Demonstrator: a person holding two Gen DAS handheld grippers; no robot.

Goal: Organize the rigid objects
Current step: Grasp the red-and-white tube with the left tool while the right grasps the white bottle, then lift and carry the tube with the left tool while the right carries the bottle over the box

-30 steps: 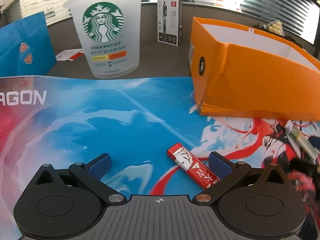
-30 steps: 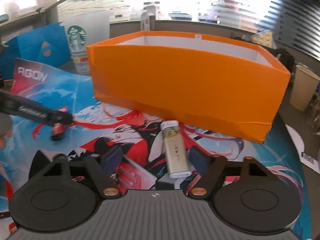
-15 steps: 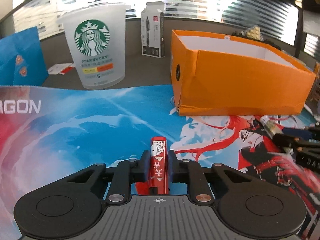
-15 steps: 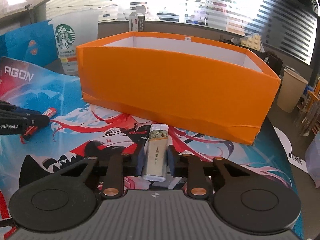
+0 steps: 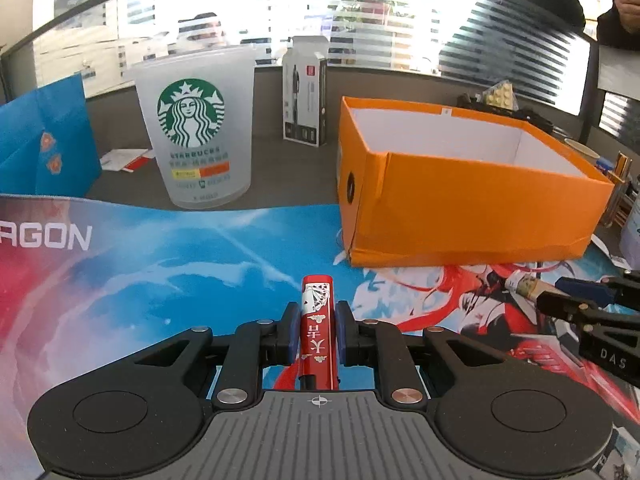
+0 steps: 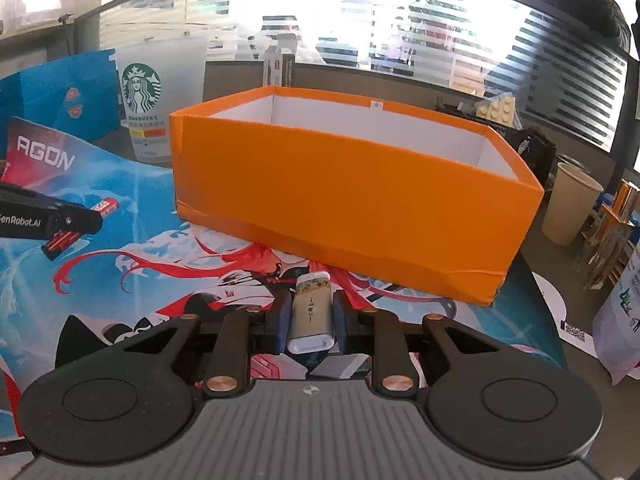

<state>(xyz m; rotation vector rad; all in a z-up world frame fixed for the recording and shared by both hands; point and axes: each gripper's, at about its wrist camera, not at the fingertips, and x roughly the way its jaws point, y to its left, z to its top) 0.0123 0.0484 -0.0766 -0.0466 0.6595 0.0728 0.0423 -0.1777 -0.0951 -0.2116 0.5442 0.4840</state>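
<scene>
My left gripper [image 5: 317, 312] is shut on a red lighter [image 5: 317, 324] printed with playing cards, held above the printed mat. My right gripper [image 6: 310, 308] is shut on a pale gold-and-white lighter [image 6: 311, 314], lifted in front of the orange box. The open orange box [image 5: 472, 216] with a white inside stands ahead and right of the left gripper; it fills the middle of the right wrist view [image 6: 340, 184]. The left gripper with the red lighter shows at the left of the right wrist view [image 6: 76, 218]. The right gripper shows at the right edge of the left wrist view [image 5: 552, 292].
A frosted Starbucks cup [image 5: 196, 128] stands at the back left, with a blue paper bag [image 5: 44, 140] beside it and a pen carton [image 5: 306, 92] behind. A paper cup [image 6: 570, 204] and pouches stand right of the box. The AGON mat [image 5: 120, 264] covers the table.
Both grippers closed on their lighters, left on the red one and right on the pale one, and then lifted them off the mat. The box interior now shows more.
</scene>
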